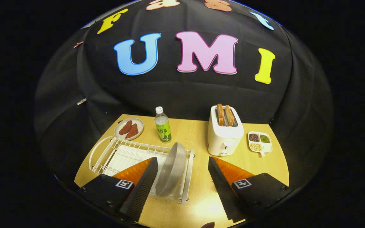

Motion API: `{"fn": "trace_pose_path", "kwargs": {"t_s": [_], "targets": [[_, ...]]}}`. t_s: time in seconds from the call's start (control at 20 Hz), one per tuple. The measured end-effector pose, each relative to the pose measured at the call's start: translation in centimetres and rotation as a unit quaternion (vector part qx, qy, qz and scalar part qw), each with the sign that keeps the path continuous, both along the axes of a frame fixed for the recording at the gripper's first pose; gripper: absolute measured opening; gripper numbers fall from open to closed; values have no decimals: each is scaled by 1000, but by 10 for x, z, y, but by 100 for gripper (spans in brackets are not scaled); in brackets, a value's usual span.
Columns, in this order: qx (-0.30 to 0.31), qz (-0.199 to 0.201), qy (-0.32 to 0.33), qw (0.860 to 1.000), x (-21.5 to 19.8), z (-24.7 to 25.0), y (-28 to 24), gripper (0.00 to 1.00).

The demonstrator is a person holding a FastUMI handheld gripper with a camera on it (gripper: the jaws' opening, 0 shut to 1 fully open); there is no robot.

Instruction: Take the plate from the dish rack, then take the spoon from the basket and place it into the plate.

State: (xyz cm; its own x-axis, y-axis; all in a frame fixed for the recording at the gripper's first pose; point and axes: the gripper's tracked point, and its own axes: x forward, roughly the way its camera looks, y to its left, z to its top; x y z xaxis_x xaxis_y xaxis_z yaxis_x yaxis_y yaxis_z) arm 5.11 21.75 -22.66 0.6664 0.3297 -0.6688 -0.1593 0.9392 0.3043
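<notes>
The tongs [182,186] stand wide open above the table [198,129], gripping nothing. The plate [171,169] stands on edge in the rack [106,152], leaning a little, in the gap between the two fingers and close beside the left one; its upper rim rises just ahead of the fingertips. The rest of the rack stretches off to the left of the tongs.

The plate looks like a stiff, smooth grey dish, probably ceramic or hard plastic. I judge it moderately heavy for a two-finger pinch, slick on its glazed faces, and liable to chip or crack if it knocks the wires or drops onto the table. Because it stands upright, the free upper rim is the place to take it: one finger on each face, close over the edge and far enough down that the pads bear on the flat of the wall and not only on the lip. A hold near the top middle should let it hang straight and lift clear of the wire slots without twisting; an off-centre hold would likely let it swing.

Beyond the tongs stand a bottle [163,128], a toaster [224,134] with bread, a saucer [129,129] with reddish pieces and a small divided tray [259,142]. I cannot make out the spoon or the basket.
</notes>
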Motion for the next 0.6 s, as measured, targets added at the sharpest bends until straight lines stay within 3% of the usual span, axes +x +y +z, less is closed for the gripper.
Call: {"fn": "trace_pose_path", "kwargs": {"t_s": [0.25,0.35,0.6], "targets": [[-9,-15,83,996,-2,-58,33,97],[-11,-25,94,995,-1,-73,44,90],[-69,-88,103,988,7,-90,35,41]]}}
